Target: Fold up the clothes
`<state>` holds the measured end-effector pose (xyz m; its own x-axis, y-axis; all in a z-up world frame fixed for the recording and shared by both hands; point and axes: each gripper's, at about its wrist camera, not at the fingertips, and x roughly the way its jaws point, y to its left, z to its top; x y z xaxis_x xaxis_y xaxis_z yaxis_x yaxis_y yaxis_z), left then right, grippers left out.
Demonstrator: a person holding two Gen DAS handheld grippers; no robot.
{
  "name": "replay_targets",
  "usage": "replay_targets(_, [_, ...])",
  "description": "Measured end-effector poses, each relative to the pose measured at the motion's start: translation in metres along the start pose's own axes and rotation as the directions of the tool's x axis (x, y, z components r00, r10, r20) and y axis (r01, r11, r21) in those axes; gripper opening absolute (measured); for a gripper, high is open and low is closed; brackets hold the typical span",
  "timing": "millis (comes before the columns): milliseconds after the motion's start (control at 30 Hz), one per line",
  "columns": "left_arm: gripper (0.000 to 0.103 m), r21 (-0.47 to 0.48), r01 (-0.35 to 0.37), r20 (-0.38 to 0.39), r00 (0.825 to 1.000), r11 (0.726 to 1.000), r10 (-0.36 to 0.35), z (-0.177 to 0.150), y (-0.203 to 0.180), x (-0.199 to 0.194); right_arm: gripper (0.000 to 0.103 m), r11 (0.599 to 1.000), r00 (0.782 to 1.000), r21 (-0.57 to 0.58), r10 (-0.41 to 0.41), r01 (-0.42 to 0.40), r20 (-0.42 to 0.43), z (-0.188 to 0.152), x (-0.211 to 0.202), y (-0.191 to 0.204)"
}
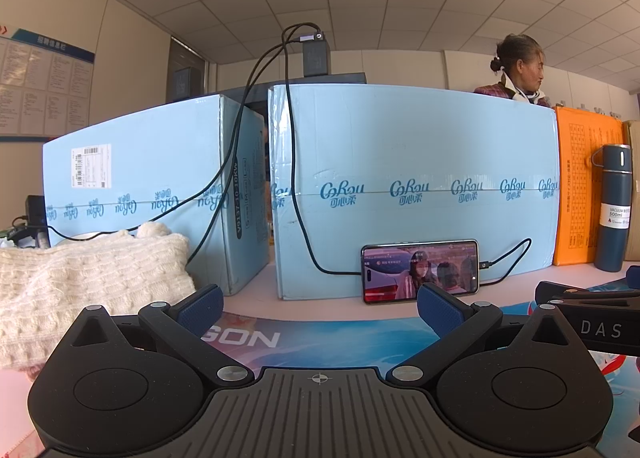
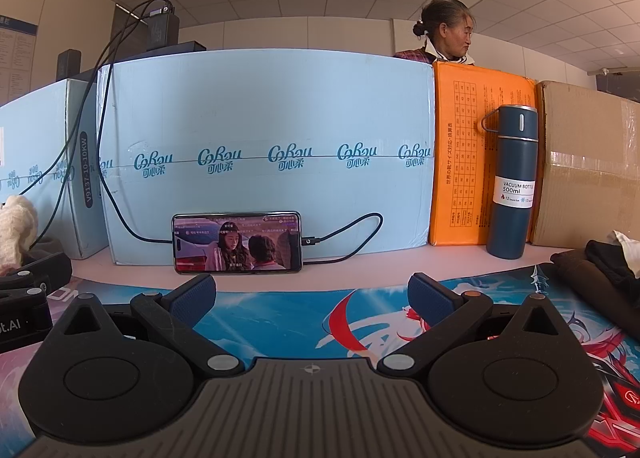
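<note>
A cream cable-knit woollen garment (image 1: pixel 80 286) lies in a soft, bulky heap at the left edge of the printed blue-and-red desk mat (image 2: pixel 280 310), just beside the left gripper (image 1: pixel 318 308); at the right edge a pile of dark brown and black cloth with a scrap of white (image 2: pixel 600 270) lies near the right gripper (image 2: pixel 312 296). Both grippers rest low over the mat with their blue-padded fingers spread wide and nothing between them. Whether the two heaps are folded or waiting is unclear: this fits a pause before a garment is drawn to the bare middle, or one after it is set aside. I count two clothing heaps, two grippers, two pale blue cartons (image 1: pixel 420 178), one orange box (image 2: pixel 472 154), one brown carton (image 2: pixel 588 162), one dark blue vacuum bottle (image 2: pixel 512 182) and one charging phone (image 2: pixel 238 242).
</note>
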<state>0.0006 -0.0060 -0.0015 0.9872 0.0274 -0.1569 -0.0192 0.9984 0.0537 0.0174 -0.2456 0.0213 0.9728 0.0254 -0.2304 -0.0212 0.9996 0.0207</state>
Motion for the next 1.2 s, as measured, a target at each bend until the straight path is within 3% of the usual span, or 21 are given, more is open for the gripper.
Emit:
replay_targets(367, [0.103, -0.010, 0.003, -0.002, 1.000, 1.000, -0.003, 0.001, 0.003, 0.001, 0.103, 1.000, 1.000, 0.009, 0.000, 0.000, -0.001, 0.000, 0.000, -0.001])
replay_targets(700, [0.103, -0.033, -0.021, 0.084, 0.996, 0.999, 0.024, 0.001, 0.008, -0.006, 0.103, 0.995, 0.998, 0.098, 0.002, -0.008, 0.062, 0.001, -0.010, -0.013])
replay_targets(800, [0.103, -0.041, -0.035, 0.122, 0.992, 0.999, 0.040, 0.002, 0.010, -0.009, 0.103, 0.988, 0.994, 0.144, 0.039, -0.054, 0.105, 0.001, -0.015, -0.019])
replay_targets(933, [0.103, -0.048, -0.061, 0.224, 0.972, 0.997, 0.070, 0.001, 0.012, -0.016, 0.103, 0.970, 0.985, 0.203, 0.108, -0.134, 0.132, 0.000, -0.018, -0.026])
replay_targets(1200, [0.103, -0.133, -0.036, 0.221, 0.973, 0.991, 0.065, 0.006, 0.038, -0.034, 0.103, 0.940, 0.958, 0.226, 0.216, -0.256, 0.186, 0.003, -0.038, -0.019])
